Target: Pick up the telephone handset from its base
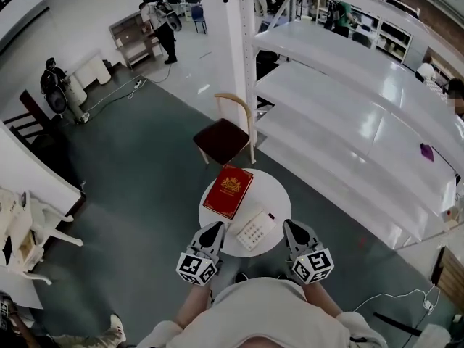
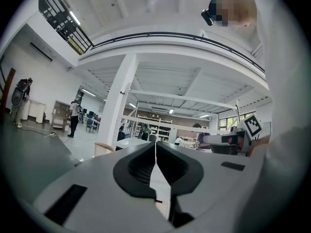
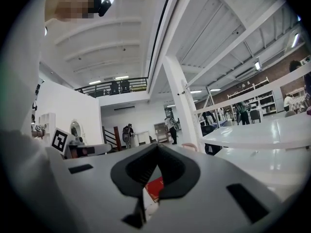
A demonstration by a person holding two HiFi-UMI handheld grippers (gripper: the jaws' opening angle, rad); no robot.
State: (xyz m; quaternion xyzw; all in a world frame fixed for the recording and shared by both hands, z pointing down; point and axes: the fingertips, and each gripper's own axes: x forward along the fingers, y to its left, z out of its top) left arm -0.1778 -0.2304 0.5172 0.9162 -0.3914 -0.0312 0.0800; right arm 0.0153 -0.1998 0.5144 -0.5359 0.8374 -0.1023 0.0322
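Note:
A white telephone with a keypad lies on the near part of a small round white table. At this size I cannot tell its handset apart from the base. My left gripper hovers at the table's near left edge, just left of the phone, shut and empty. On the phone's other side my right gripper is also shut with nothing in it. Both point level over the table. In the left gripper view the jaws meet in a line. The right gripper view shows its jaws touching at the tips.
A red book lies on the table beyond the phone and shows below the jaws as the book. A wooden chair stands behind the table. Long white shelves run along the right. People stand far off at the back left.

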